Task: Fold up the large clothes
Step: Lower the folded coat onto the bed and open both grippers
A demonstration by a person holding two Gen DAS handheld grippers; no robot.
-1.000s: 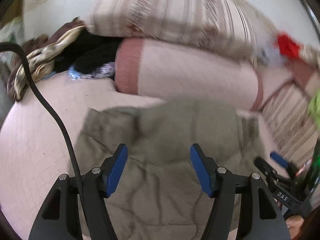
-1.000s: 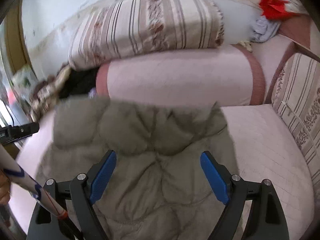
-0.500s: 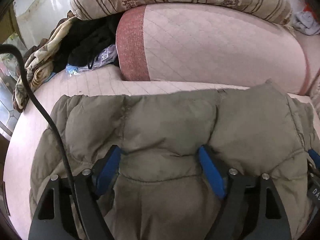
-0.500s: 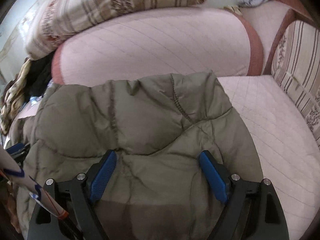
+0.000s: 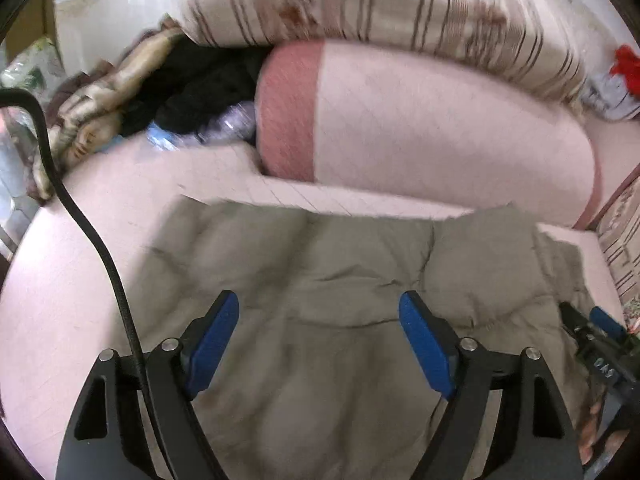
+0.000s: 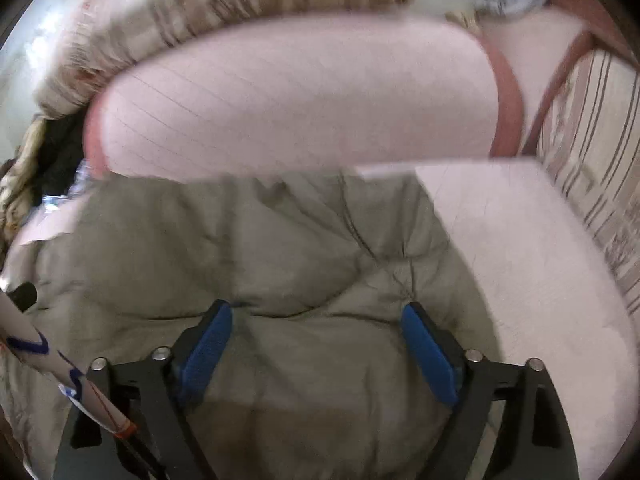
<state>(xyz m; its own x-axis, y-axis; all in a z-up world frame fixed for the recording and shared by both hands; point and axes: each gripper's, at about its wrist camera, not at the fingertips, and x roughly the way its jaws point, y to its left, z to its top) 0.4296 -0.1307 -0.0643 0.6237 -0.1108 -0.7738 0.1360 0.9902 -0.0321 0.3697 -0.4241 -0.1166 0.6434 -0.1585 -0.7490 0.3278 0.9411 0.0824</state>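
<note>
Left wrist view: the blue fingers point(image 5: 218, 344) of the left gripper point(image 5: 320, 340) stand wide apart above the olive padded jacket point(image 5: 320, 280), with nothing pinched between them. In the right wrist view, the right gripper point(image 6: 316, 344) is likewise spread wide, its fingers point(image 6: 428, 352) poised over the same jacket point(image 6: 280, 260) and clamping no fabric.

Outward from the fingers, the jacket lies released on the pink quilted bed point(image 5: 80, 260) — its far edge just short of the pink bolster point(image 5: 440, 132), which carries a striped quilt point(image 5: 400, 8). Its top surface reads as a doubled layer with a fairly straight far edge, which suggests one fold is laid down; blur prevents certainty.

Judged remaining: the bundle is still broad and puffy, so a further fold and some flattening appear to be left. A heap of dark clothes point(image 5: 192, 88) sits well apart at the far left — not yet touched.
</note>
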